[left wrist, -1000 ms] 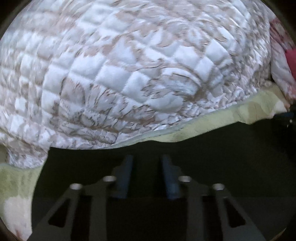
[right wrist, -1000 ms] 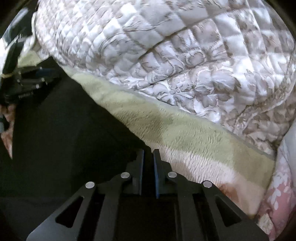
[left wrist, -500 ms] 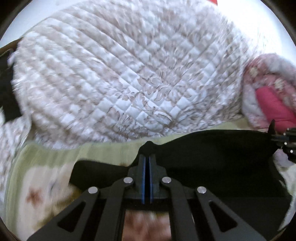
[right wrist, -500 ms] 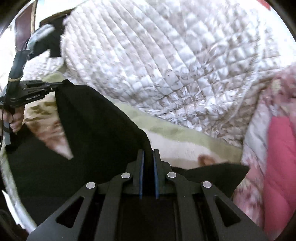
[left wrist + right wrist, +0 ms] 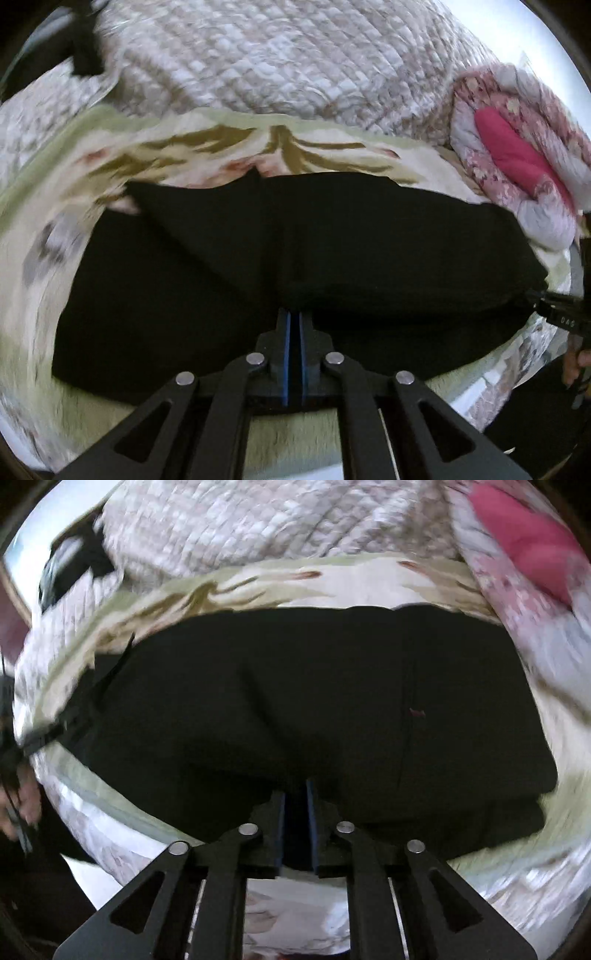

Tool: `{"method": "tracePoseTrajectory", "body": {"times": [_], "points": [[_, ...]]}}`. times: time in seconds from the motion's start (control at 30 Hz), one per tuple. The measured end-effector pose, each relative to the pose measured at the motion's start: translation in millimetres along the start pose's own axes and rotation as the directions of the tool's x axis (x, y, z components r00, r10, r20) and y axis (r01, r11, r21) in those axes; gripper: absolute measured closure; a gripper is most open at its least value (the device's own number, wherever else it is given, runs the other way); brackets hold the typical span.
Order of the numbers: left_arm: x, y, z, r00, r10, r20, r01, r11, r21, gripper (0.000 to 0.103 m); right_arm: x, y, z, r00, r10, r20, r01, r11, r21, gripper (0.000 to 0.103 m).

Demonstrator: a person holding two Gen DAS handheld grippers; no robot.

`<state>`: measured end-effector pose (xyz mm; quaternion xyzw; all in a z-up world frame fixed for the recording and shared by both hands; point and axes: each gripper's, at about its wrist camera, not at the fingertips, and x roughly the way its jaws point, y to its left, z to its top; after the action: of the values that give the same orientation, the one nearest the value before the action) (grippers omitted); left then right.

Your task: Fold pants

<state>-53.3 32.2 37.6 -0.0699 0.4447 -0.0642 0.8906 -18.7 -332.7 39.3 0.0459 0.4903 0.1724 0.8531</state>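
Observation:
The black pants [image 5: 332,236] lie spread on a floral blanket [image 5: 221,147] and fill the middle of both wrist views [image 5: 332,686]. My left gripper [image 5: 294,314] is shut on an edge of the pants, holding it folded over the lower layer. My right gripper [image 5: 295,788] is shut on the pants' near edge, with black cloth between its blue pads. The right gripper also shows at the right edge of the left wrist view [image 5: 557,314], pinching the pants' far corner. The left gripper shows blurred at the left edge of the right wrist view [image 5: 48,734].
A quilted beige-and-white comforter [image 5: 277,55] is piled behind the pants. A pink floral quilt with a red lining [image 5: 517,155] lies at the right. The bed edge runs along the bottom of both views [image 5: 129,830].
The left gripper has closed on the pants. Both grippers have lifted the cloth and pulled it back toward the near bed edge, so the comforter now lies farther off and more blanket shows.

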Motion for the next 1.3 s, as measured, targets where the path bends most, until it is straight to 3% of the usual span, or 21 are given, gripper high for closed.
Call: {"method": "tracePoseTrajectory", "body": {"times": [0.03,0.1,0.13,0.17,0.23,0.37,0.53,0.57,0.6,0.7,0.93,1.07,1.17,1.27,1.3], "points": [[-6,2,-1,1.000,0.001,0.011,-0.001,1.000,-0.011,0.096,-6,0,-1,0.999,0.017,0.028,-0.018,1.000,0.023,0.080],[-16,5,1,0.999,0.009,0.034,-0.008,1.000,-0.022,0.093,-12,-1,-1,0.997,0.027,0.067,-0.031,0.998,0.051,0.057],[-19,6,2,0.999,0.019,0.046,-0.018,1.000,-0.025,0.088,-16,-1,-2,0.995,0.031,0.096,-0.038,0.997,0.068,0.052],[-21,6,5,0.998,0.028,0.060,-0.026,0.999,-0.025,0.083,-20,-3,-3,0.991,0.039,0.125,-0.050,0.995,0.086,0.052],[-20,4,15,0.995,0.041,0.089,-0.039,0.999,-0.022,0.064,-25,-9,-7,0.984,0.041,0.172,-0.065,0.989,0.134,0.052],[1,-9,41,0.992,0.079,0.097,-0.081,0.997,0.010,0.054,-24,-22,-17,0.982,0.004,0.187,-0.049,0.971,0.236,0.052],[55,-26,60,0.979,0.201,0.034,-0.204,0.974,0.098,0.057,-34,-48,-25,0.975,-0.042,0.220,-0.044,0.927,0.372,0.052],[64,-25,61,0.974,0.227,0.017,-0.227,0.969,0.098,0.065,-34,-52,-27,0.975,-0.046,0.219,-0.044,0.919,0.392,0.052],[69,-22,59,0.971,0.240,0.011,-0.240,0.966,0.096,0.088,-35,-59,-30,0.975,-0.046,0.219,-0.051,0.906,0.420,0.052],[66,-17,56,0.966,0.257,0.039,-0.259,0.962,0.083,0.098,-36,-68,-31,0.971,-0.033,0.236,-0.082,0.884,0.460,0.052],[7,16,35,0.961,0.233,0.150,-0.218,0.970,-0.109,0.098,-43,-76,-33,0.960,-0.086,0.268,-0.067,0.856,0.513,0.052],[-17,40,15,0.959,0.227,0.171,-0.184,0.955,-0.233,0.098,-42,-78,-29,0.954,-0.093,0.283,-0.079,0.838,0.540,0.052],[-17,56,5,0.967,0.203,0.151,-0.153,0.946,-0.287,0.096,-41,-80,-27,0.950,-0.097,0.295,-0.090,0.825,0.558,0.052],[-10,71,0,0.981,0.153,0.115,-0.103,0.928,-0.357,0.087,-39,-80,-24,0.951,-0.103,0.293,-0.086,0.819,0.567,0.052],[-10,73,-1,0.982,0.153,0.114,-0.101,0.923,-0.371,0.079,-38,-80,-25,0.950,-0.106,0.295,-0.086,0.817,0.571,0.052]]}}
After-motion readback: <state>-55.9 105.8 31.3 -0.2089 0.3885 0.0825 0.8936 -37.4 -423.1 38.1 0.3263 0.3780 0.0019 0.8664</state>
